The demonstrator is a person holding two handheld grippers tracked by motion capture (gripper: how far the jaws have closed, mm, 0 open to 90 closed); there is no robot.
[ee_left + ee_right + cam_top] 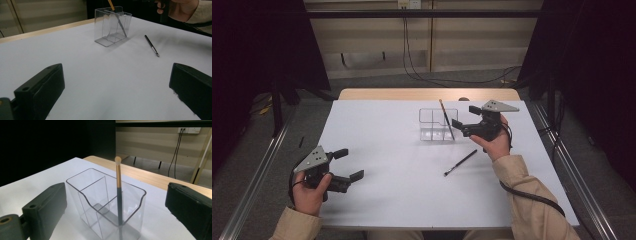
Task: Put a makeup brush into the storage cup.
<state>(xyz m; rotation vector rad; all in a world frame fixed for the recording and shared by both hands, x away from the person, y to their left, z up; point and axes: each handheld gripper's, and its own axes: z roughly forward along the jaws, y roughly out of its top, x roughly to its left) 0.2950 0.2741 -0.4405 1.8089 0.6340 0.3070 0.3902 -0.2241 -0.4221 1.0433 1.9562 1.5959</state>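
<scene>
Where tongs (117, 202) gape: unlabelled organizer (82, 183), brush (118, 182) upright

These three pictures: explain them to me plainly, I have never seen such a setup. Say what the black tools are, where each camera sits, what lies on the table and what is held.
A person sits at a white table and holds a hand tool with two black jaws in each hand: the left gripper and the right gripper. The high view looks down from above. Each of the other two views comes from a camera riding on one gripper, looking along its jaws.

On the table stands a clear organizer with compartments. A brush with a golden handle leans inside it. A black brush lies flat on the table nearby.

Both grippers are open and hold nothing; the right one sits just by the organizer.
</scene>
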